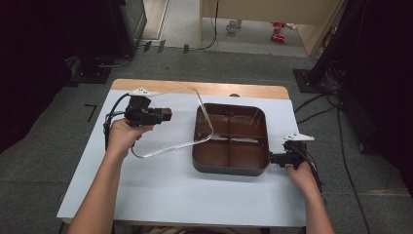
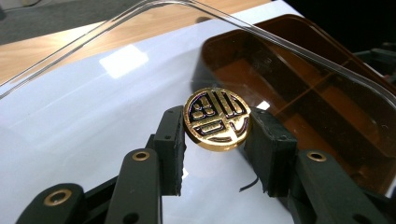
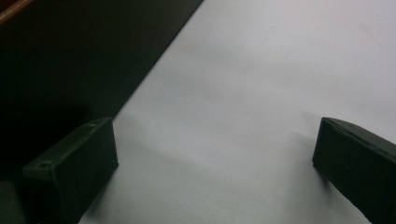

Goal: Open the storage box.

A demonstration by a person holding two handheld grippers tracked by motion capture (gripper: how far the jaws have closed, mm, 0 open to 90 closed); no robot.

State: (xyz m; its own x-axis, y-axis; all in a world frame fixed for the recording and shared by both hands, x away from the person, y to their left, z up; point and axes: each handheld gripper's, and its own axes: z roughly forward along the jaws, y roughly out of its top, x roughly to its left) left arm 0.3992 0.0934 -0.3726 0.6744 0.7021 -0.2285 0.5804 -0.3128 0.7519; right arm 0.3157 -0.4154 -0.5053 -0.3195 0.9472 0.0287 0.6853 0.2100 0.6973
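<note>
One clear lid (image 1: 170,122), gripped by its round gold knob (image 2: 217,119), hangs tilted over the white table (image 1: 146,185), its right edge overlapping the brown divided tray (image 1: 231,139). The left gripper (image 2: 215,122) pinches the knob; the lid looks mid-carry and next needs setting flat. The right gripper (image 3: 212,161) rests spread and empty beside the tray's right corner.

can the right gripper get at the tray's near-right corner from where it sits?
Probably yes. The right gripper sits beside the brown tray, jaws open, bare table between; the clear lid is lifted off left.
</note>
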